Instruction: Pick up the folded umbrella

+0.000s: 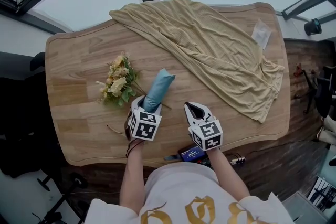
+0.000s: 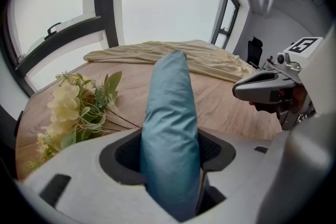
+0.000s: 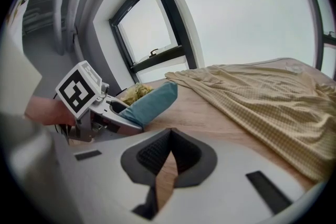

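The folded umbrella (image 1: 159, 87), in a teal sleeve, lies on the wooden table (image 1: 79, 60) with its far end pointing up and to the right. Its near end sits between the jaws of my left gripper (image 1: 149, 106), which stand wide around it. In the left gripper view the umbrella (image 2: 170, 102) fills most of the gap of the left gripper (image 2: 170, 150), with a thin sliver of table showing on its right side. My right gripper (image 1: 196, 109) hovers just right of it, shut and empty. In its own view the right gripper (image 3: 169, 148) has its pads meeting.
A bunch of pale yellow flowers (image 1: 118, 84) lies just left of the umbrella. A tan cloth (image 1: 210, 44) is draped over the far and right part of the table. A small clear bag (image 1: 261, 34) lies at the far right. A blue device (image 1: 190, 153) sits at the near edge.
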A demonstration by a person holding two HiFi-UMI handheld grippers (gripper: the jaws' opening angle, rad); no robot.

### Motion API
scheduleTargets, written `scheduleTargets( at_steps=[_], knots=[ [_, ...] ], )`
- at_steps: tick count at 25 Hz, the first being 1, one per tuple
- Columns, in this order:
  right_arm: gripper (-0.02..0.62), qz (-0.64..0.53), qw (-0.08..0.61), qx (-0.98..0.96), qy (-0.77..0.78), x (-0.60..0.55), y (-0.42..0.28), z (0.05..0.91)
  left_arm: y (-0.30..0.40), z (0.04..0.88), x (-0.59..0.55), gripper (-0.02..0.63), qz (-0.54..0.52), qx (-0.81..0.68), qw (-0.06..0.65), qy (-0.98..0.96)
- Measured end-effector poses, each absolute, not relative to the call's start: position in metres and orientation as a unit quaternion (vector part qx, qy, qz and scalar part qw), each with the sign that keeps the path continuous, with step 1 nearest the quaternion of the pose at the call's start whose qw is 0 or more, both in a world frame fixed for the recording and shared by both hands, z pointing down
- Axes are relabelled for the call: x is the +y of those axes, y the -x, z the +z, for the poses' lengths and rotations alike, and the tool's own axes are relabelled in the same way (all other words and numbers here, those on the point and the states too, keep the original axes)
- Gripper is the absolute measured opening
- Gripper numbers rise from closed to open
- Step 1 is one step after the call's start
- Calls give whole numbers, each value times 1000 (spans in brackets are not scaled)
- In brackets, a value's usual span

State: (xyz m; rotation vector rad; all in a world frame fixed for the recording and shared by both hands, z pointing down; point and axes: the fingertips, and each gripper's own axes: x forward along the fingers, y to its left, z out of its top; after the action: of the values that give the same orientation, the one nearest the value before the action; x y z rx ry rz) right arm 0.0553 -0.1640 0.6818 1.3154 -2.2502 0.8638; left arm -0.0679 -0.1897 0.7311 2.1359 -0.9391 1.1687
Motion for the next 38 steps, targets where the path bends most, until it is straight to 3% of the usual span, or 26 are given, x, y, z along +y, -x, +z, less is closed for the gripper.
scheduleTargets(
  at_steps=[38],
  knots=[
    [11,204,182,-828,-489,-135,-50,583,71,619,-145,279,292,-410,224,-834]
  ],
)
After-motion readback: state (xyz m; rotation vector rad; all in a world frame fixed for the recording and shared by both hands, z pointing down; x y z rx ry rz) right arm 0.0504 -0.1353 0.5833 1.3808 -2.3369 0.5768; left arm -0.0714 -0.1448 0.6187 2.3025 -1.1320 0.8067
